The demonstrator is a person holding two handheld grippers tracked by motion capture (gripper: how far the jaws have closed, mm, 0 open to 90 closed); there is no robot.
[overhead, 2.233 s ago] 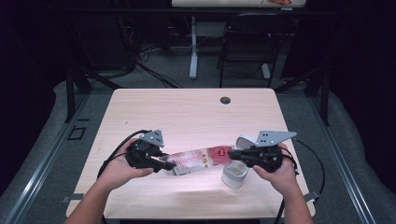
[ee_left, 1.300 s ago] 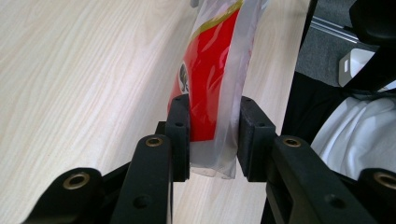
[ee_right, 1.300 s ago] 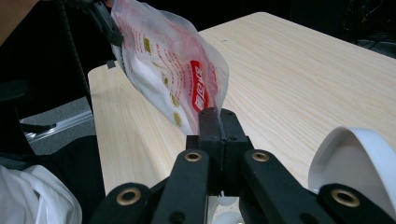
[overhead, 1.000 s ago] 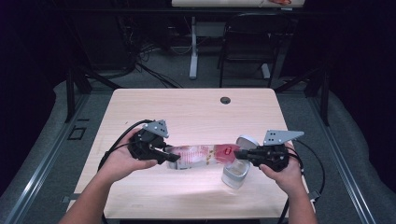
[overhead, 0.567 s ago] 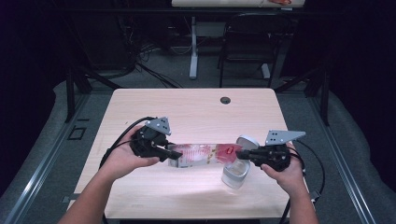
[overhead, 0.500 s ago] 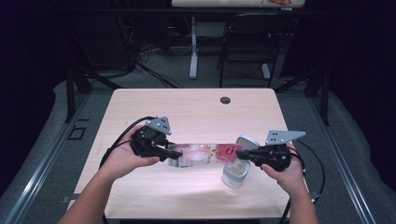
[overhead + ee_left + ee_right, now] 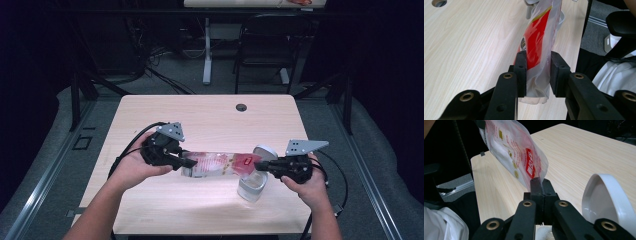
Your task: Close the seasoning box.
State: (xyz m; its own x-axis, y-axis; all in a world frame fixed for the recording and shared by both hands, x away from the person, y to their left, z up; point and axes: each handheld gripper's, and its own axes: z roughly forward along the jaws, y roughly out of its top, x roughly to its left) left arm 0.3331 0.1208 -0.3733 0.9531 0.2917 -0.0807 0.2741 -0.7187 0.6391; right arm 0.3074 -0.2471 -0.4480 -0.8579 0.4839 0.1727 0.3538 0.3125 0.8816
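both grippers hold one bag (image 7: 220,164) level above the table (image 7: 210,115). your left gripper (image 7: 186,163) clamps its clear end, the jaws pressing the film from both sides with the folded plastic bunched between them. your right gripper (image 7: 259,166) has its jaws fully closed on the red-printed end. a clear container (image 7: 251,186) stands on the table just under that end, its white lid (image 7: 265,151) tipped up beside your right gripper.

Bare forearms; black tools (image 7: 187,162) (image 7: 262,168) with brass-ringed screw holes, grey three-cornered top plates, trailing black cables; white garment.
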